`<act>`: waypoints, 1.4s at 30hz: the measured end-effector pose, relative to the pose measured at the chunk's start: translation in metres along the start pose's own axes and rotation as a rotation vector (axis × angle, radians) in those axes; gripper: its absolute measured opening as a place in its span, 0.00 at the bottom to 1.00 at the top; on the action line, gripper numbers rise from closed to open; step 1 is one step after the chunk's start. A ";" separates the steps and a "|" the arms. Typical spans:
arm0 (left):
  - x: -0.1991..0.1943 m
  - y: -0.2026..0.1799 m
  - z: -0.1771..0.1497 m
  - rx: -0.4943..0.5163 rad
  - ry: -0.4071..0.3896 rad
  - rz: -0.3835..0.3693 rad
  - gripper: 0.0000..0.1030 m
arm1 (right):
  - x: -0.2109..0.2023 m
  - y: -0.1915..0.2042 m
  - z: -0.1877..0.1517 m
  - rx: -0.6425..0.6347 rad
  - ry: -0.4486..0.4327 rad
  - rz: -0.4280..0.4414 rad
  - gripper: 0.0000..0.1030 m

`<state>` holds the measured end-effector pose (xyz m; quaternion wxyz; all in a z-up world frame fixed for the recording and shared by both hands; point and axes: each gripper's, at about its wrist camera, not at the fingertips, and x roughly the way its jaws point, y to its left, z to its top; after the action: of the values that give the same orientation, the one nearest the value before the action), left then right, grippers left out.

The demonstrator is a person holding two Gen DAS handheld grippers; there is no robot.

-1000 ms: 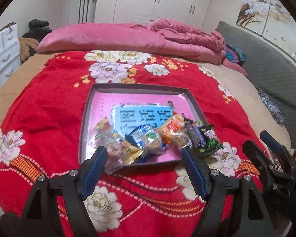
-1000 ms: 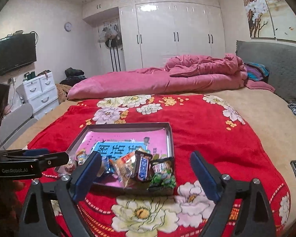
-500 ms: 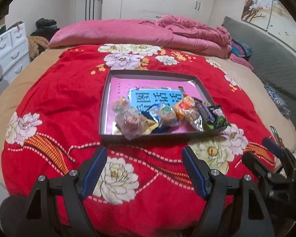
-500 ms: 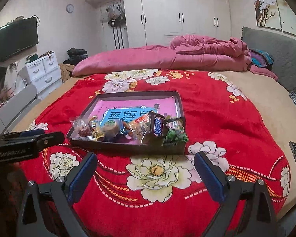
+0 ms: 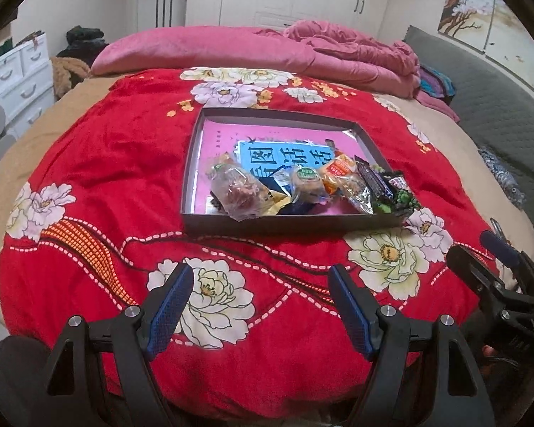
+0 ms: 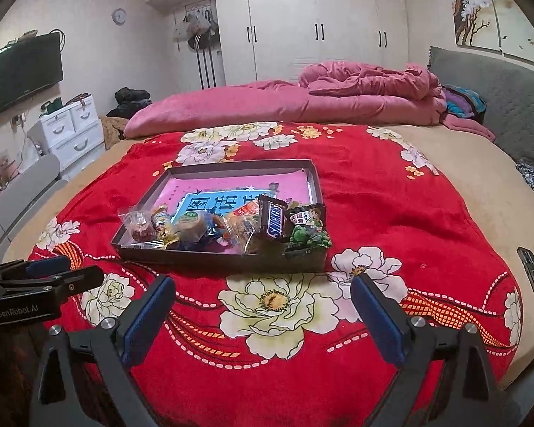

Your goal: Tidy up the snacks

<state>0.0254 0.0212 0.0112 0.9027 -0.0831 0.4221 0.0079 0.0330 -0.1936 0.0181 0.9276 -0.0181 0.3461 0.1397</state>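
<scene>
A shallow dark box (image 5: pixel 288 221) (image 6: pixel 210 259) with a pink lining lies on the red flowered blanket. Several wrapped snacks lie in a row along its near side: a clear bag of red sweets (image 5: pixel 236 192) (image 6: pixel 139 226), a round pastry (image 5: pixel 308 181) (image 6: pixel 192 224), an orange packet (image 5: pixel 340 174), a Snickers bar (image 6: pixel 272 219) and a green pea packet (image 5: pixel 397 199) (image 6: pixel 308 231). My left gripper (image 5: pixel 260 300) is open and empty, well short of the box. My right gripper (image 6: pixel 263 315) is open and empty, also short of the box.
The red blanket (image 5: pixel 106 163) covers a bed with a pink quilt (image 6: pixel 302 103) at the far end. White drawers (image 6: pixel 71 128) and a TV (image 6: pixel 21 71) stand at the left. A phone (image 6: pixel 532 274) lies at the bed's right edge.
Both grippers have pulled back from the box toward the near edge of the bed. They stay open and empty. The snacks have not moved.
</scene>
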 end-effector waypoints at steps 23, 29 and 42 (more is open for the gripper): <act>-0.004 -0.001 0.000 -0.004 -0.016 -0.003 0.77 | 0.002 -0.002 -0.001 0.010 0.007 0.000 0.96; -0.004 -0.001 0.000 -0.005 -0.017 0.003 0.77 | 0.003 -0.002 -0.002 0.009 0.008 0.000 0.96; -0.001 -0.001 0.000 -0.008 -0.016 0.012 0.77 | 0.004 -0.003 -0.002 0.012 0.007 0.000 0.97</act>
<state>0.0244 0.0207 0.0122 0.9055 -0.0843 0.4155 0.0157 0.0352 -0.1959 0.0137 0.9264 -0.0133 0.3503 0.1376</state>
